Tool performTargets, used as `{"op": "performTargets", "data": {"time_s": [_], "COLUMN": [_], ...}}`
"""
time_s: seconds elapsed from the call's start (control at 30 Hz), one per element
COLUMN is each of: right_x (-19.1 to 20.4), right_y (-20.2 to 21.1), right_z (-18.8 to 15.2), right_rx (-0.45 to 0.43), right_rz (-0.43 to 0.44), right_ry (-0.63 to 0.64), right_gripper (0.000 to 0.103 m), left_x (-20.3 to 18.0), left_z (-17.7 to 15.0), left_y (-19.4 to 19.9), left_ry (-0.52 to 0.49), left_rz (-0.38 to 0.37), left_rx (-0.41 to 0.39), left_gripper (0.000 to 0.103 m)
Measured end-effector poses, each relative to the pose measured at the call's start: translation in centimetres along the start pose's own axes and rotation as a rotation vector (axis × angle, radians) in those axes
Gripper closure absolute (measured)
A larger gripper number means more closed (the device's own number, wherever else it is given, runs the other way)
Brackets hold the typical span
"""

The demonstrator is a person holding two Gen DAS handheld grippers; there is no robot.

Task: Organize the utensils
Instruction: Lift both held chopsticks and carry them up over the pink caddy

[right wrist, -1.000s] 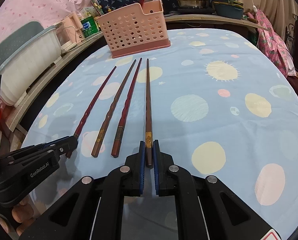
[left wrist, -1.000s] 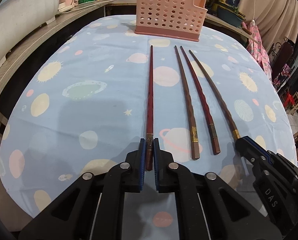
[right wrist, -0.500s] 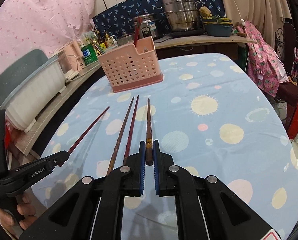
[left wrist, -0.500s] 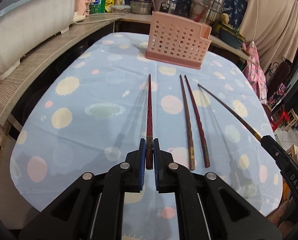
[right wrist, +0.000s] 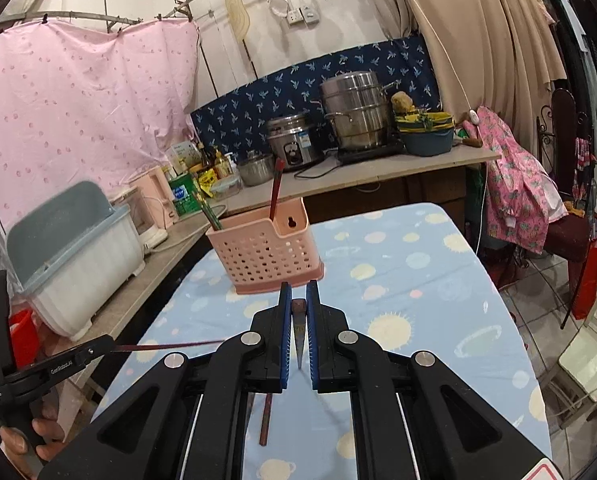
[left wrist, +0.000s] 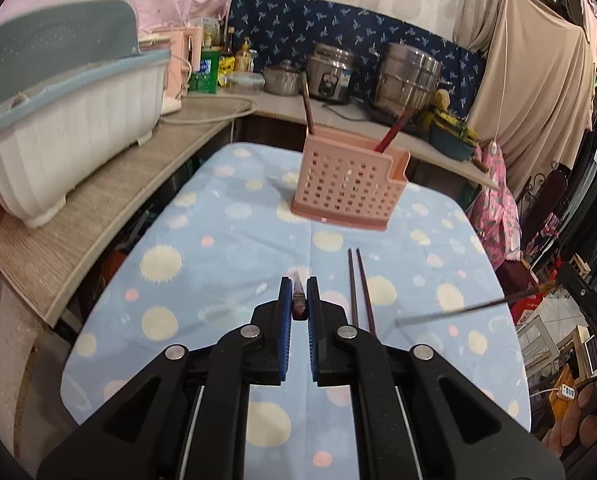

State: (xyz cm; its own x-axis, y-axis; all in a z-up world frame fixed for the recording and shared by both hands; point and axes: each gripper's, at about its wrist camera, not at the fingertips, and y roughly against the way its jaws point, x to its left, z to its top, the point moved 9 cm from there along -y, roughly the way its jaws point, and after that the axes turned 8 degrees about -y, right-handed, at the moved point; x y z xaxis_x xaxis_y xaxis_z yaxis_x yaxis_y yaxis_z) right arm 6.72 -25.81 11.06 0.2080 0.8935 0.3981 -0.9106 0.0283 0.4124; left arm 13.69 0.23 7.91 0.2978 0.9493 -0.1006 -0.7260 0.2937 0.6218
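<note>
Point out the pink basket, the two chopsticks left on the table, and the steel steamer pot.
pink basket (left wrist: 346, 184): left wrist view, perforated front wall.
two chopsticks (left wrist: 358, 288): left wrist view, on the shafts lying on the cloth.
steel steamer pot (right wrist: 354, 112): right wrist view, its side wall.

I take the utensil basket (left wrist: 348, 188) as my landmark: it stands on the worktop (left wrist: 226, 248) towards its far end. In it, two chopsticks (left wrist: 308, 106) stand upright, one to its left, one to its right. Nearer me than the basket, a pair of chopsticks (left wrist: 360, 292) lies on the worktop, side by side. Left of that pair, my left claw (left wrist: 299, 300) grips a chopstick (left wrist: 299, 298); right of it, my right claw (right wrist: 299, 308) grips another (left wrist: 470, 310) above the worktop. Behind the basket, pots (right wrist: 354, 114) sit on a counter (right wrist: 378, 170); to its left sits a bin (left wrist: 66, 128).
</note>
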Motion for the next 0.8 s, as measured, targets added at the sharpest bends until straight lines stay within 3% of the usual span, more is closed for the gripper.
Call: {"op": "performTargets", "data": {"time_s": [0.17,0.53,0.8], "right_x": [0.2,0.8,3.7], "right_y": [-0.2,-1.5,-3.9], "right_z": [2.2,3.8,8.8], "right_rx": [-0.040,-0.046,-0.075], "right_rz": [0.008,0.027,0.091], "right_ry": [-0.002,0.005,0.007], "right_gripper": [0.096,0.096,0.096], "left_x": [0.0,-0.3,-0.4], "left_z": [2.7,6.5,12.8], "left_y": [0.0,-1.2,-1.0], "left_ry": [-0.003,-0.021,-0.020], "left_rz": [0.004,0.002,-0.006], "left_rx": [-0.037,-0.057,-0.119], "left_gripper": [0.096,0.096,0.096]}}
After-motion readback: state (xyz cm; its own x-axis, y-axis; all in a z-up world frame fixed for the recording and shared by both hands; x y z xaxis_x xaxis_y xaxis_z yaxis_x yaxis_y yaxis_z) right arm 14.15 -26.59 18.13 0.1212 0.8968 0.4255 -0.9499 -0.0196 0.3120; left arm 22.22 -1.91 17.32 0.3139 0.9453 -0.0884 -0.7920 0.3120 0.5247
